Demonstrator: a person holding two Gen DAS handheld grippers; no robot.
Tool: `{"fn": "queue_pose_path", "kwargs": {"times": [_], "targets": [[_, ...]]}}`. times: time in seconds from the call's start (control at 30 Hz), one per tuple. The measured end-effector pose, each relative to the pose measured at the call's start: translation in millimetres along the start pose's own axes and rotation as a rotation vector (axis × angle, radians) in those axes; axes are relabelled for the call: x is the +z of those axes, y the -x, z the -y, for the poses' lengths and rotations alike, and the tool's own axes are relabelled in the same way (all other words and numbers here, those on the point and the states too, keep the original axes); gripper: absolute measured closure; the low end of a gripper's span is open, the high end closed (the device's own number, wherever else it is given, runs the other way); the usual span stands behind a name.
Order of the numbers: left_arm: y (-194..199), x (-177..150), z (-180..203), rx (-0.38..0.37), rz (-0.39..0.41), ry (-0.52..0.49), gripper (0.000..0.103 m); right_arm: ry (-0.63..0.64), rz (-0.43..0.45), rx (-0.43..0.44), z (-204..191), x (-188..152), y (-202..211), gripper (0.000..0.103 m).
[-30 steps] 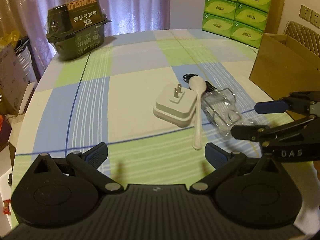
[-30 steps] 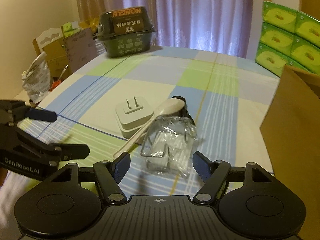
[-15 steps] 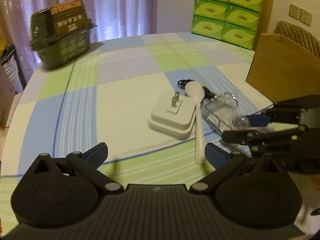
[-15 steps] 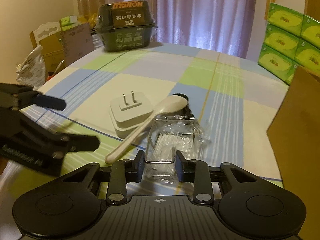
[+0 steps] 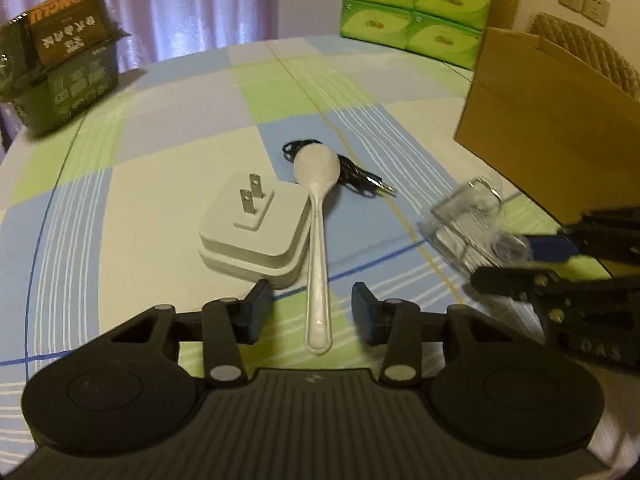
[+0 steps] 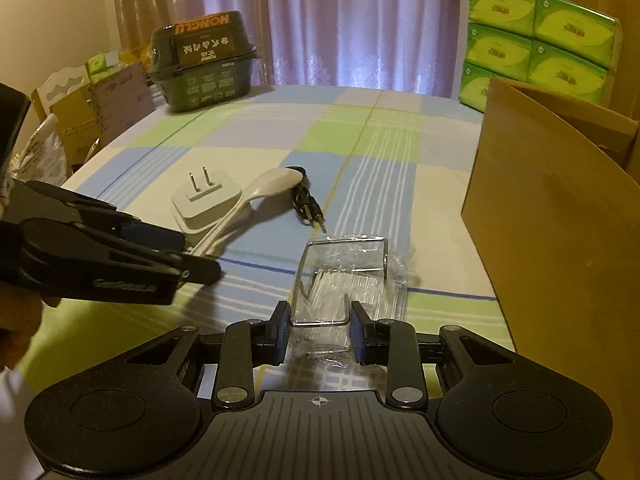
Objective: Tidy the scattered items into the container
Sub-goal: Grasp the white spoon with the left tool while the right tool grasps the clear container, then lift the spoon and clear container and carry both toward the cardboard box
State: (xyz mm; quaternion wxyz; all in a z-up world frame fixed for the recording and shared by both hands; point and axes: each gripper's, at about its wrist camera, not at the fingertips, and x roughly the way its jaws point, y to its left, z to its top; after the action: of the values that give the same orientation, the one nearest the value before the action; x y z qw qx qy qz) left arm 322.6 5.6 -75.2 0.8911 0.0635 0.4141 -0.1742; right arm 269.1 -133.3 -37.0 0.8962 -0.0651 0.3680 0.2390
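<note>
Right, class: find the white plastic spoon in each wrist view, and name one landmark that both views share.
Left wrist view: the white plastic spoon runs up the centre, its handle end between the left gripper's open fingers.
Right wrist view: left of centre, leaning on the white plug adapter.
Shared landmark: the brown cardboard box at right.

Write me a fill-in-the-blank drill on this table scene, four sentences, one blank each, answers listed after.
1. The right gripper is shut on the clear plastic ____.
2. The white spoon leans its handle against the white ____, whose two prongs point up.
3. The left gripper has its fingers on either side of the spoon's ____ end.
4. The black audio cable lies partly under the spoon's ____.

Missing words: packet; plug adapter; handle; bowl
</note>
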Motion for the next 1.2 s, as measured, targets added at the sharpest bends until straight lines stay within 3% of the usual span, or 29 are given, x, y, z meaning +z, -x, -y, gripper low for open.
{"fn": "queue_pose_path", "kwargs": {"times": [0.03,0.07,0.1,0.3,0.67,0.73,0.83,1.03,1.13,1.2], "targets": [[-0.7,1.3,1.5,0.003,0.001,0.002,0.076,-0.004,0.0,0.001,0.2,-0.6,0.6,0.07],[-0.8,2.4,3.5,0.008,0.0,0.002,0.092,-0.007,0.0,0.002,0.6,-1.4,1.6,0.07],[0.0,2.8,5.4,0.014,-0.004,0.003,0.095,-0.01,-0.001,0.005,1.2,-2.5,3.2,0.07],[23.4,-16.9,17.4,0.008,-0.032,0.008,0.095,-0.029,-0.014,0.034,1.2,-12.2,19.1,0.07],[87.5,-81.2,56.8,-0.019,-0.077,0.018,0.095,-0.08,-0.035,0.054,-5.6,-55.3,74.8,0.07],[90.3,-83.9,60.3,-0.013,-0.077,0.025,0.093,-0.091,-0.035,0.051,-5.0,-61.7,82.2,0.07],[87.6,-79.0,61.5,0.004,-0.062,0.027,0.076,-0.11,-0.034,0.043,-1.8,-67.2,90.2,0.07],[68.9,-60.9,64.4,0.01,-0.044,0.009,0.075,-0.13,-0.03,0.033,5.4,-70.1,94.8,0.07],[59.9,-55.4,65.3,0.014,-0.057,0.01,0.08,-0.133,-0.025,0.035,7.7,-70.1,94.2,0.07],[59.2,-54.3,65.8,0.025,-0.057,0.012,0.098,-0.138,-0.021,0.036,9.1,-70.0,93.4,0.07]]}}
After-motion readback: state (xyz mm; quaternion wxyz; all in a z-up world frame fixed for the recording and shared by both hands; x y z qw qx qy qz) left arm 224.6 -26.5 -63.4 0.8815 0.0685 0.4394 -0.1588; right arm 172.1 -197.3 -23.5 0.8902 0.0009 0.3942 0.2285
